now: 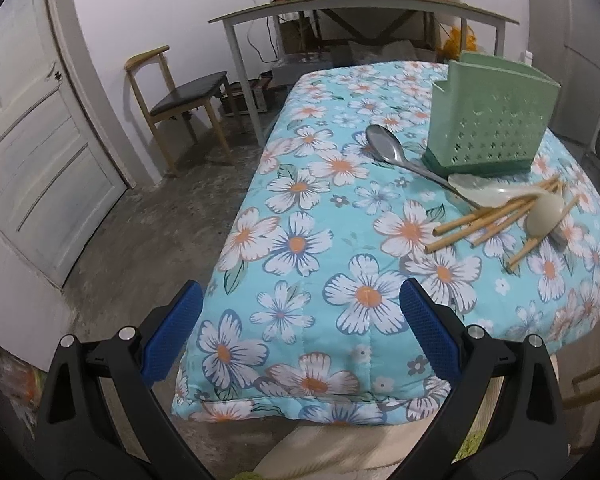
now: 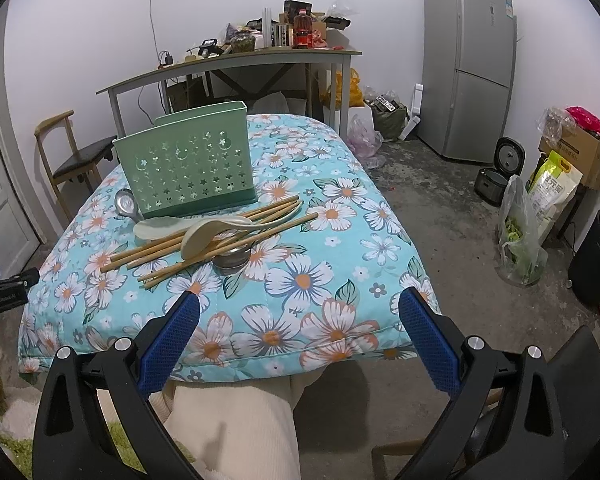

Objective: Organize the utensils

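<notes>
Green holder [image 2: 188, 168] stood upright mid-counter on floral cloth [image 2: 300, 280], empty as far as visible. Chopsticks [image 2: 204, 236], pale spoons [image 2: 204, 236] and steel ladle [image 1: 384, 144] lay heaped just in front of holder, crossing one another (small steel cup [image 2: 232, 258] tucked under pile).

Left claw [image 1: 300, 320] and right claw [image 2: 300, 328] both hung near counter edge, well short of holder, fingers spread, holding nothing.

Risk, judged: pulling one chopstick from tangle could roll others off soft cloth; holder looked light, could tip if nudged.
</notes>
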A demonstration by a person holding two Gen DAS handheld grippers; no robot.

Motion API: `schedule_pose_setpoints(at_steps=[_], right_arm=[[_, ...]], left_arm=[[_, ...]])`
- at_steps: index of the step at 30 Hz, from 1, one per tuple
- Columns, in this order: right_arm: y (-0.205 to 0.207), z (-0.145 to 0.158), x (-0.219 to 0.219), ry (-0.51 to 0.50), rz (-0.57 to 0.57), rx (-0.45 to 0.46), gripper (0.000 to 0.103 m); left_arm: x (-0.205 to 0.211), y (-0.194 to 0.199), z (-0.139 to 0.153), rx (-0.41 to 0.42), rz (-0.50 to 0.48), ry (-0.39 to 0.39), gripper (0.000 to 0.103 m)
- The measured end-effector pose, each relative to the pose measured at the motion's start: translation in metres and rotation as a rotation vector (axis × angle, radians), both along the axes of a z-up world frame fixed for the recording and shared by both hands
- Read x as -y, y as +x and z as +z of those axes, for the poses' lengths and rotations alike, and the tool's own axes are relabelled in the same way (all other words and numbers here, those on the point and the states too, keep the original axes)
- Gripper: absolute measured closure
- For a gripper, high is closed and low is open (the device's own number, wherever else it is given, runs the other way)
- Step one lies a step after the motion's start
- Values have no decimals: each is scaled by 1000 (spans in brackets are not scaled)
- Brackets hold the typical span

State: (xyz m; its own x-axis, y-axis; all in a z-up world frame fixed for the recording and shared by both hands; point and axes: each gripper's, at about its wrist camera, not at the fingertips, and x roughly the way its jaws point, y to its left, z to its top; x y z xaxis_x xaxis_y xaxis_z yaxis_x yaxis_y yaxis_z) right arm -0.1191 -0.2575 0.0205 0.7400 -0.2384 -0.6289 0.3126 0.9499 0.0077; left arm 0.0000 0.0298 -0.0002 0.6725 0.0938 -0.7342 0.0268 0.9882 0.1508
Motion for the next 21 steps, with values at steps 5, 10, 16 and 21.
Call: schedule_pose_setpoints(at_steps=[5, 10, 16, 21], right_arm=[[0, 1, 2, 6, -3, 0, 6], [0, 0, 2, 7, -2, 1, 6], [0, 0, 1, 6, 0, 1, 6], [0, 0, 0, 6, 1, 1, 6]], left_arm=[[-1, 0, 0, -1, -1, 6, 8], [0, 0, 0, -4, 0, 8, 8], [1, -1, -1, -6, -1, 11, 8], [3, -1, -3, -12, -7, 14, 8]])
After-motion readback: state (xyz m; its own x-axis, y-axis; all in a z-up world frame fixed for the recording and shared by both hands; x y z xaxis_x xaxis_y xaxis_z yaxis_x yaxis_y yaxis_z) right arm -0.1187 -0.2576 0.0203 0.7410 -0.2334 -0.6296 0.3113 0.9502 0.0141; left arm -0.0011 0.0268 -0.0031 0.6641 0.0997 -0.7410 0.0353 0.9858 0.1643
